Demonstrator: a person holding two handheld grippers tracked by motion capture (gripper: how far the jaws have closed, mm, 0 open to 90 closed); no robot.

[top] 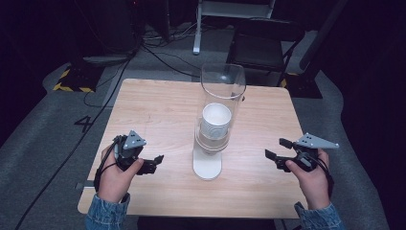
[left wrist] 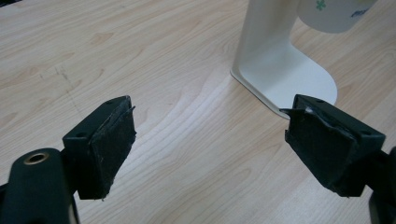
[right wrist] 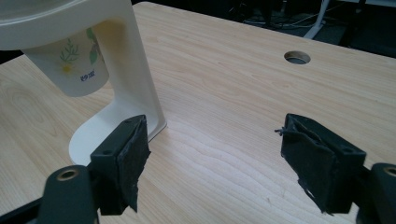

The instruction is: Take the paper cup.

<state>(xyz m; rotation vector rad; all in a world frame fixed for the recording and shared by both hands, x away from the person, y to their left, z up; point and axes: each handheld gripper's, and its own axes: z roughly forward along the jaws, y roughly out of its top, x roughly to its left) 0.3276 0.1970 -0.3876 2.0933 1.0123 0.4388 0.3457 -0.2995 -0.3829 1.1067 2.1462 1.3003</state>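
The left gripper (top: 152,163) sits over the front-left part of the wooden table (top: 158,103), held in the person's left hand (top: 115,179), which enters from the near edge. Its jaws stand wide apart with nothing between them and point toward the table's middle. In the left gripper view, the two black pads (left wrist: 112,144) frame bare wood, with the white base plate (left wrist: 299,77) of the dispenser just beyond the right-hand jaw.

The cup dispenser (top: 220,96) stands at the centre of the table, nearer the front edge than the rear. It consists of a clear upright tube on a white stand with a flat, rounded foot resting on the wood. A white paper cup (top: 216,120) sits inside the tube; its lower end, printed with a plant pattern, hangs out below the holder ring and clear of the table, as the right gripper view shows (right wrist: 77,65).

The right gripper (top: 277,149) sits over the front-right part of the table, held in the right hand (top: 311,179). Its jaws are also spread wide and empty, pointing toward the dispenser. A round cable hole (right wrist: 297,57) is cut in the table near its far edge. Neither gripper touches the dispenser.
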